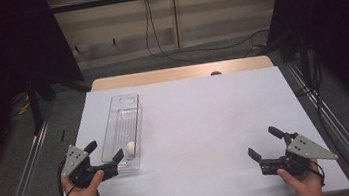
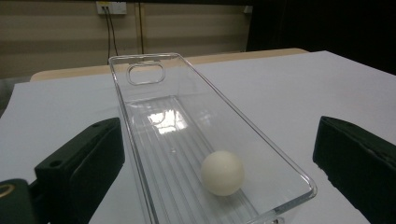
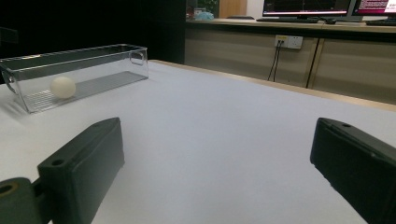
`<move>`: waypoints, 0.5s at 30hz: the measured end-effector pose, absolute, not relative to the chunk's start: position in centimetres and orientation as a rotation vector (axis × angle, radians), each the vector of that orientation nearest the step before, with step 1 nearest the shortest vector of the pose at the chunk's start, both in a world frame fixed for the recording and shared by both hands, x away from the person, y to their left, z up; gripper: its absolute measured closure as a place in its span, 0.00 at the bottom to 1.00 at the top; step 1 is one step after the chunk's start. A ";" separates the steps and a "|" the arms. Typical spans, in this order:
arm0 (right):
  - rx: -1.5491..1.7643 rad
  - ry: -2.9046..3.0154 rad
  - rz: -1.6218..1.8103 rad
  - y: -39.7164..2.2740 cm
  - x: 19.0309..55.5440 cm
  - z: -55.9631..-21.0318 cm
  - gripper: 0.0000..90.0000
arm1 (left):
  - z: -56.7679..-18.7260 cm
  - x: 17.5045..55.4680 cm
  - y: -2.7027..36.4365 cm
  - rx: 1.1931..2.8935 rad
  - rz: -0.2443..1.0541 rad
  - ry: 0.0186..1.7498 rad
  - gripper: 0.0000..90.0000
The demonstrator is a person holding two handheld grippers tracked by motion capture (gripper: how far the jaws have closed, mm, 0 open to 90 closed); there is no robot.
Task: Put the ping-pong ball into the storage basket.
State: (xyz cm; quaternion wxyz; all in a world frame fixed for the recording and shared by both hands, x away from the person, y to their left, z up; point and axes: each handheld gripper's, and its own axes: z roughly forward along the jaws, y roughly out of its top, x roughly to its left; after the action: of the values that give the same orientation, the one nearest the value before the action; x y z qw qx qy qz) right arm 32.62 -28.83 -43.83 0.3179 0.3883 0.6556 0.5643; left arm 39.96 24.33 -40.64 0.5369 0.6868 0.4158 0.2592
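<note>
Ball sitting in clear bin, both grippers empty

Ball [image 2: 222, 172] rests at the near end of the clear bin [image 1: 136, 119] (ribbed floor). Left gripper [image 1: 104, 153] straddles that end, jaws apart; right gripper [image 1: 265, 142] sits well right of the bin, jaws apart too.

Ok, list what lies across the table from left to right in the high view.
left gripper → clear tray holding a white ball near its front end → bare white table → right gripper
</note>
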 end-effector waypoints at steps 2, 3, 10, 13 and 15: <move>1.025 1.726 1.483 -28.8 32.6 -43.8 0.02 | -40.8 39.9 24.4 1.638 0.616 0.988 0.03; 1.025 1.725 1.482 -28.8 32.6 -43.8 0.02 | -40.8 39.8 24.5 1.633 0.614 0.986 0.02; 1.021 1.724 1.487 -28.7 32.7 -43.8 0.02 | -41.3 39.5 24.7 1.643 0.617 0.983 0.03; 1.021 1.729 1.488 -28.8 32.7 -43.8 0.02 | -41.4 39.4 24.7 1.637 0.625 0.992 0.03; 1.015 1.728 1.487 -28.7 32.7 -43.9 0.02 | -41.6 39.4 24.7 1.629 0.624 0.992 0.03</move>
State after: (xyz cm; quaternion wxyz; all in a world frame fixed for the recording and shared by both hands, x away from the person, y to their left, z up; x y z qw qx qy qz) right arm 32.69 -28.74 -43.87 0.3174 0.3859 0.6566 0.5650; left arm 39.43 24.71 -41.56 0.5374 0.6846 0.4169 0.2622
